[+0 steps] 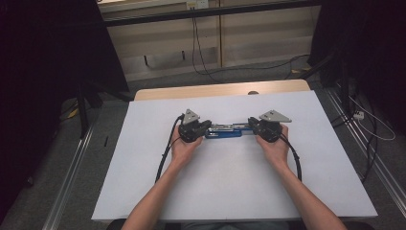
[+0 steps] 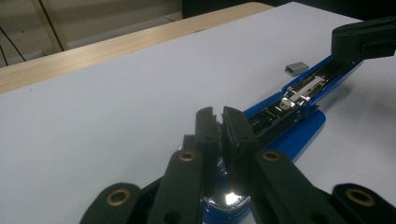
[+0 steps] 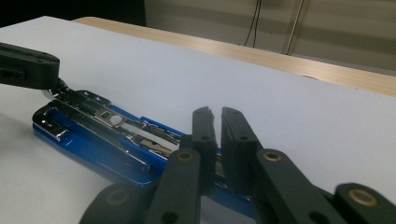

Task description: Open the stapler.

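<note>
Here I hold the blue stapler [image 1: 223,132] with my left gripper [image 1: 203,128] and right gripper [image 1: 252,125] pinched narrowly on its opposite ends, a staple block [image 2: 296,68] just beside it

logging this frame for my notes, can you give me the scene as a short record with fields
surface: white table top on a light wood table
main thing: blue stapler with its metal magazine opened out flat
loose item: small grey block of staples on the table beside the stapler
left gripper: at the stapler's left end, jaws almost together
right gripper: at the stapler's right end, jaws almost together
grip: cannot tell if either gripper pinches the stapler
</note>
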Action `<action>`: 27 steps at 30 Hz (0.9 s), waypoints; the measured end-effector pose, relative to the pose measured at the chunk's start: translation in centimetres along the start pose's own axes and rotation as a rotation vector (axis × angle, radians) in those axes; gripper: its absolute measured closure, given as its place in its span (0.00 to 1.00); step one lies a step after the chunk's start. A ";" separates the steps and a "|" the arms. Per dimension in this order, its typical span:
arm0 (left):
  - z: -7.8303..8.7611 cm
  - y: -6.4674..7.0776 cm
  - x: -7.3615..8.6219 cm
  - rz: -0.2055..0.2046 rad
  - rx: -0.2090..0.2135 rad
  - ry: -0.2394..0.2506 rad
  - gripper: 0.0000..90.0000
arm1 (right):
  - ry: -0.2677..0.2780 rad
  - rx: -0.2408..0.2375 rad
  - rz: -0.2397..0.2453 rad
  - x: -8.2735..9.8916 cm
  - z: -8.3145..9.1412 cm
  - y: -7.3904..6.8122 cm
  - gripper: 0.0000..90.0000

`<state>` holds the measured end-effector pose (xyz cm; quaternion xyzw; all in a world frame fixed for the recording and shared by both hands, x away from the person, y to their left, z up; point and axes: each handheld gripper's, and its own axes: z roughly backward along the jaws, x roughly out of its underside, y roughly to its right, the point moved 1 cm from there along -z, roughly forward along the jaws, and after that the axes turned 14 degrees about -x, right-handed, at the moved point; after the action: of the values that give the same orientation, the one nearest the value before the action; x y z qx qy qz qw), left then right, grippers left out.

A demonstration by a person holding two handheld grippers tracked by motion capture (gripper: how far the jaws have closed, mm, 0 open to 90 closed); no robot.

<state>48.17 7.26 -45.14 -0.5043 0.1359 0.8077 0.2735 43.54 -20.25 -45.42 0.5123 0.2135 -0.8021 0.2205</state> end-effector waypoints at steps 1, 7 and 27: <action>0.0 0.0 0.0 -0.002 -0.008 0.004 0.93 | 0.003 -0.001 0.000 0.0 0.1 0.0 0.93; 0.3 -0.6 -0.3 0.026 -0.019 0.012 0.76 | 0.020 -0.007 -0.012 -0.2 0.6 0.4 0.84; 3.4 -1.3 -1.0 0.011 -0.057 -0.012 0.16 | -0.003 -0.001 -0.031 -0.4 1.8 0.9 0.33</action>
<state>46.78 9.69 -42.65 -0.5065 0.1138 0.8156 0.2555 42.85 -21.96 -44.48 0.5074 0.2215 -0.8062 0.2084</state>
